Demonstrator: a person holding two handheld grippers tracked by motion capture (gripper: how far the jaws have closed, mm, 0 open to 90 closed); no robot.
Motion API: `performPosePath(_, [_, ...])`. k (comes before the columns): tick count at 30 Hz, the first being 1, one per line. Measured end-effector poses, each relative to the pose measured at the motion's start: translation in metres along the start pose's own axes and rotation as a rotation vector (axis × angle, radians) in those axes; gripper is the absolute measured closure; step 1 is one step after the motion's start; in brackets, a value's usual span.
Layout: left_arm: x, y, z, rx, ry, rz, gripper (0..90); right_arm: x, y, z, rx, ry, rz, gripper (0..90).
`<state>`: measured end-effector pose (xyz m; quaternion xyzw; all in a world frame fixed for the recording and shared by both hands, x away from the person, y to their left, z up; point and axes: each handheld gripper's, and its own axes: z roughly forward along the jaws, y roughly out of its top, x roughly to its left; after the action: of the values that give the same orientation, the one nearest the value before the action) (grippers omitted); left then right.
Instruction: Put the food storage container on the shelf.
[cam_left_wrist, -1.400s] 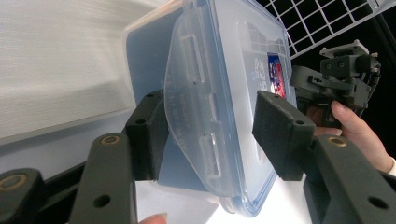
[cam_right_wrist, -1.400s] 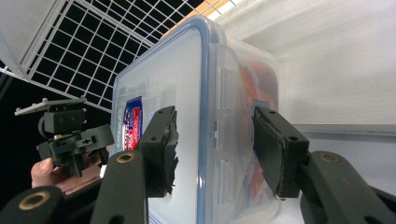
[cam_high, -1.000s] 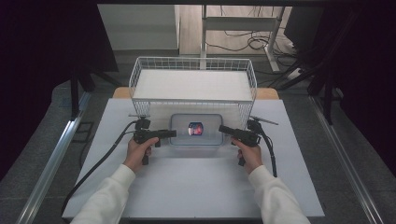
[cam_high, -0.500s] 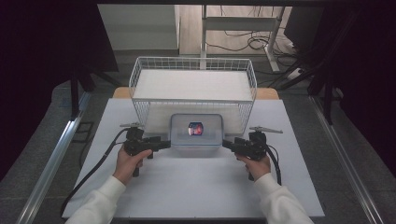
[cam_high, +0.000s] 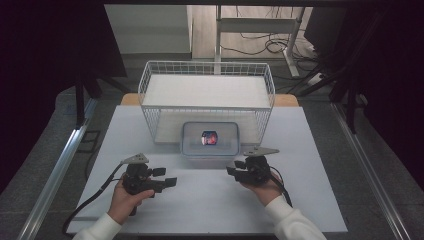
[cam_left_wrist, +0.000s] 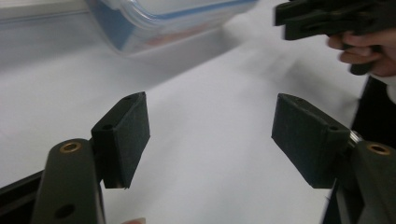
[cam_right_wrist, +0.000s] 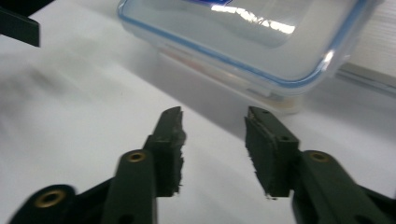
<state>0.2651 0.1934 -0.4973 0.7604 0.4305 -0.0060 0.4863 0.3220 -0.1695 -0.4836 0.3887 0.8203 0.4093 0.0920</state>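
On the white table (cam_high: 300, 130), just in front of the white wire basket (cam_high: 207, 85), sits the clear plastic lidded box with a blue seal (cam_high: 210, 138) (something small and colourful inside). Nearer the person, the left gripper (cam_high: 165, 177) stands spread on nothing. The right gripper (cam_high: 234, 172), apart from the box, has just been closing, nothing between its jaws.

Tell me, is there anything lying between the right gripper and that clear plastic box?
Nothing: in the right gripper view, only bare white table lies between the right gripper and the lidded plastic box. The high view agrees.
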Motion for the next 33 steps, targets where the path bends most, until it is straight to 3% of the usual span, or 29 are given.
performPosePath(4, [-0.004,-0.002,-0.005,-0.005,0.014,0.019,27.2,0.004,0.001,0.006,0.020,0.001,-0.023,70.0])
performPosePath(5, [-0.004,-0.003,-0.007,-0.005,0.026,0.022,27.2,0.008,0.002,0.011,0.047,-0.018,-0.067,75.8])
performPosePath(6, [-0.004,-0.003,-0.007,-0.005,0.026,0.022,27.2,0.008,0.002,0.011,0.047,-0.018,-0.067,75.8])
performPosePath(7, [-0.002,-0.003,-0.008,-0.007,0.026,0.000,27.4,0.014,0.004,0.018,0.069,-0.058,-0.142,81.9])
performPosePath(8, [-0.001,-0.004,-0.008,-0.009,0.029,-0.007,27.4,0.016,0.005,0.022,0.082,-0.066,-0.168,85.3])
performPosePath(13, [0.000,-0.004,-0.008,-0.004,0.053,0.005,27.4,0.026,0.013,0.043,0.123,-0.067,-0.213,88.8])
performPosePath(14, [0.000,-0.004,-0.008,-0.008,0.050,0.000,27.5,0.030,0.015,0.054,0.134,-0.083,-0.250,88.8])
performPosePath(16, [0.000,-0.003,-0.009,-0.014,0.029,-0.017,27.4,0.032,0.018,0.063,0.134,-0.085,-0.256,88.7])
performPosePath(20, [0.001,-0.003,-0.009,-0.017,0.028,-0.024,27.5,0.032,0.023,0.075,0.134,-0.093,-0.253,88.7])
performPosePath(21, [0.001,-0.003,-0.010,-0.018,0.054,-0.013,27.5,0.030,0.025,0.081,0.127,-0.115,-0.264,88.7])
performPosePath(23, [0.001,-0.003,-0.011,-0.016,0.066,-0.009,27.6,0.029,0.025,0.083,0.132,-0.104,-0.258,88.8])
performPosePath(26, [0.004,-0.003,-0.012,-0.019,0.082,-0.022,27.8,0.027,0.025,0.088,0.136,-0.125,-0.260,88.7])
performPosePath(33, [0.005,-0.003,-0.012,-0.015,0.100,-0.017,27.8,0.023,0.035,0.084,0.054,-0.117,-0.235,88.8])
